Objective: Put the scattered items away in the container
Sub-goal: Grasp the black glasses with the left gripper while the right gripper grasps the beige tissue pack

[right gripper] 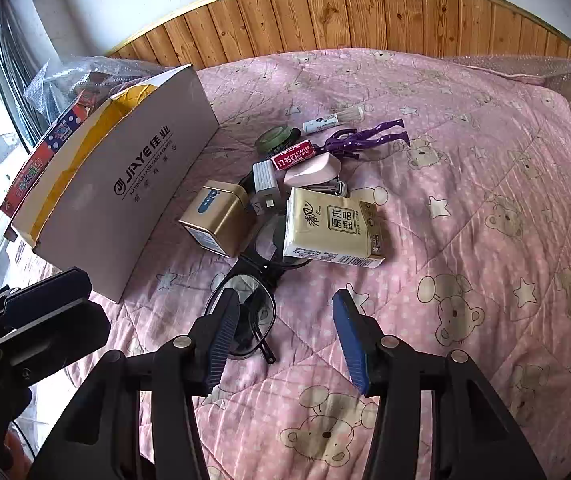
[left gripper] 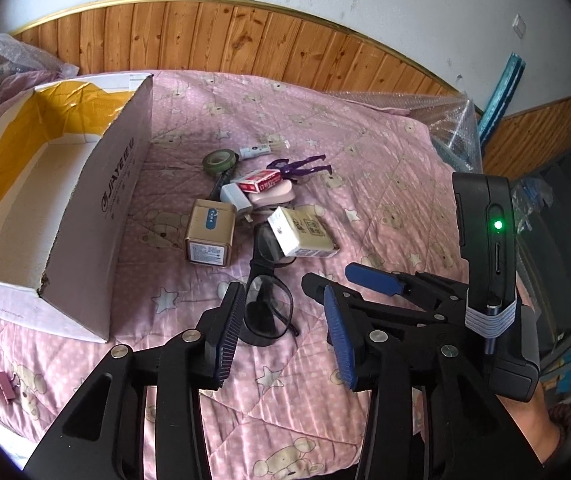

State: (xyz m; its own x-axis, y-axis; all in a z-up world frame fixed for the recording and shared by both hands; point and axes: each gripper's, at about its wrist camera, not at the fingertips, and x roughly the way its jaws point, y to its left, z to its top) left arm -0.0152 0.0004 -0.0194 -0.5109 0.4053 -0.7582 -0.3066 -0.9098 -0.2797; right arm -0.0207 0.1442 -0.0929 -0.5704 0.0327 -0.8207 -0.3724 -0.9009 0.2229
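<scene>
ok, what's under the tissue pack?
The tissue pack lies on the far lens and frame of the black glasses; the near lens sticks out toward the camera. Whatever else sits beneath the pack is covered.

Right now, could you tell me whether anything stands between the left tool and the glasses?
Nothing visible does. The left tool is open just short of the glasses, whose near lens lies bare on the quilt; only the tissue pack covers their far lens.
</scene>
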